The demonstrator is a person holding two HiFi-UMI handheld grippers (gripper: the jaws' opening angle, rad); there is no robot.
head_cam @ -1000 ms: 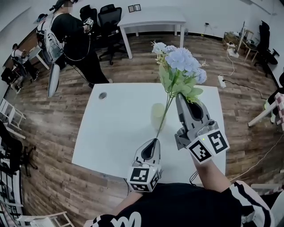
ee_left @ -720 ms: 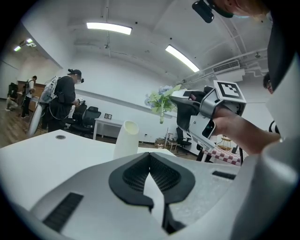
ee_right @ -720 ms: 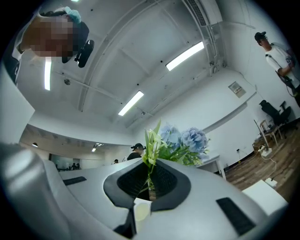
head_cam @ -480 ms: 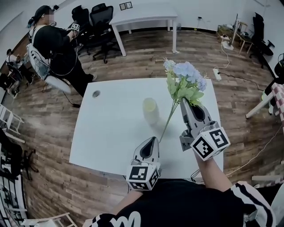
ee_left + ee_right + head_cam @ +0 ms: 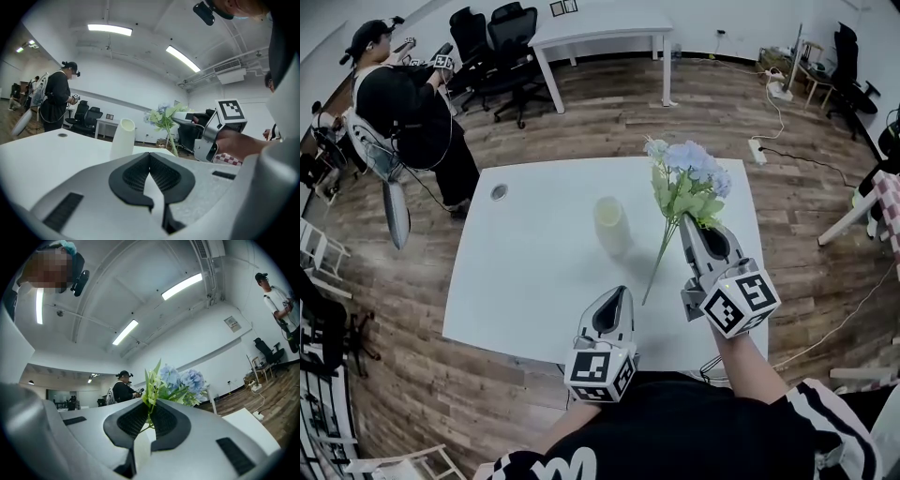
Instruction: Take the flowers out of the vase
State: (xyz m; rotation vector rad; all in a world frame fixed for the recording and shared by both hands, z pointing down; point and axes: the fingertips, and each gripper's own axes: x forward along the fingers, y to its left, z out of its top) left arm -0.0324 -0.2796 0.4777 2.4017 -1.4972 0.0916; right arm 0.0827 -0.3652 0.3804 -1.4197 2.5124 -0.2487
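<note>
A bunch of pale blue flowers (image 5: 689, 178) with green leaves hangs clear of the vase, and its long stem slants down toward the table's near edge. My right gripper (image 5: 686, 221) is shut on the stems just under the blooms; in the right gripper view the flowers (image 5: 176, 383) stick up from between its pads. The cream vase (image 5: 610, 225) stands upright on the white table (image 5: 516, 281), left of the flowers and apart from them. My left gripper (image 5: 619, 293) hovers at the near edge, shut and holding nothing. From the left gripper view the vase (image 5: 123, 139) is ahead and the flowers (image 5: 164, 119) to its right.
A person (image 5: 403, 94) with grippers stands beyond the table's far left corner. Office chairs (image 5: 487, 47) and a second white table (image 5: 600, 28) are at the back. A power strip (image 5: 759, 150) and cable lie on the wooden floor to the right.
My right gripper has come down and a little nearer with the flowers, so the blooms now sit lower, beside the vase. The left gripper has stayed put.
</note>
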